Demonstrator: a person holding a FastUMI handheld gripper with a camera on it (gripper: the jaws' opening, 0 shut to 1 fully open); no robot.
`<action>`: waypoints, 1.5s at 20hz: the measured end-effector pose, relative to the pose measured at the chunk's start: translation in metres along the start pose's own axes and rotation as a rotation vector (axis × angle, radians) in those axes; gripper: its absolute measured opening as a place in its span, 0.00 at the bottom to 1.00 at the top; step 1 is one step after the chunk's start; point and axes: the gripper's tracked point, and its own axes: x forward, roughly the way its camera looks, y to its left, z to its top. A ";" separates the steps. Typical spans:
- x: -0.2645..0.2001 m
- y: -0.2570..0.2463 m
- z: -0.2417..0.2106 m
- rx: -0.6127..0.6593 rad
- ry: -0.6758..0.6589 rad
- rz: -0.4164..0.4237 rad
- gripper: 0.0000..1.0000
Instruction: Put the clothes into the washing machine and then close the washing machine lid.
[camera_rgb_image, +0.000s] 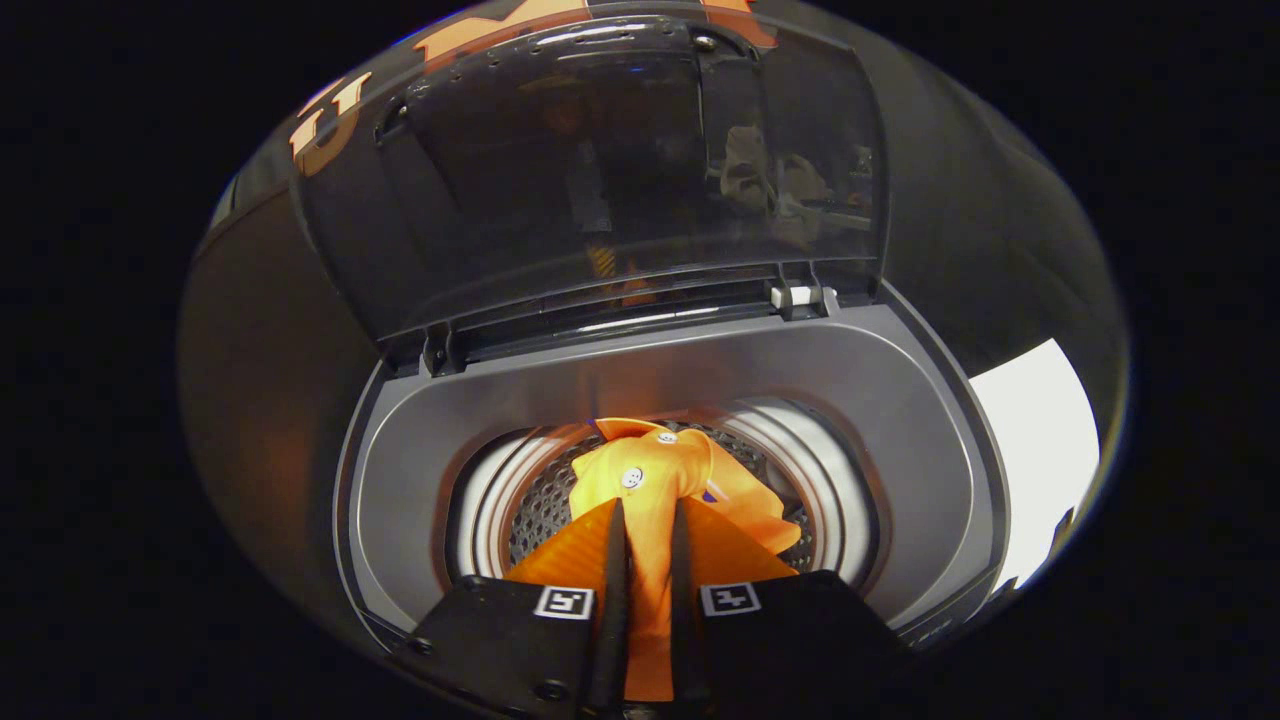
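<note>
Pinching shirt (650, 480) between gripper (648, 520) fingers over drum (820, 480) mouth | lid (620, 170) up | risk: cloth snags on rim if released high

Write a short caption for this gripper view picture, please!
Gripper shut on an orange garment, holding it over the washing machine drum, lid standing open behind.

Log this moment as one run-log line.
gripper: shut on orange garment | garment: over drum | lid: open | next: release
</note>
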 end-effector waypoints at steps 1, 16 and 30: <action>-0.001 0.002 0.000 -0.002 0.000 0.006 0.28; -0.036 0.010 -0.005 0.040 -0.009 0.044 0.99; -0.194 0.071 0.115 -0.061 -0.392 0.121 0.99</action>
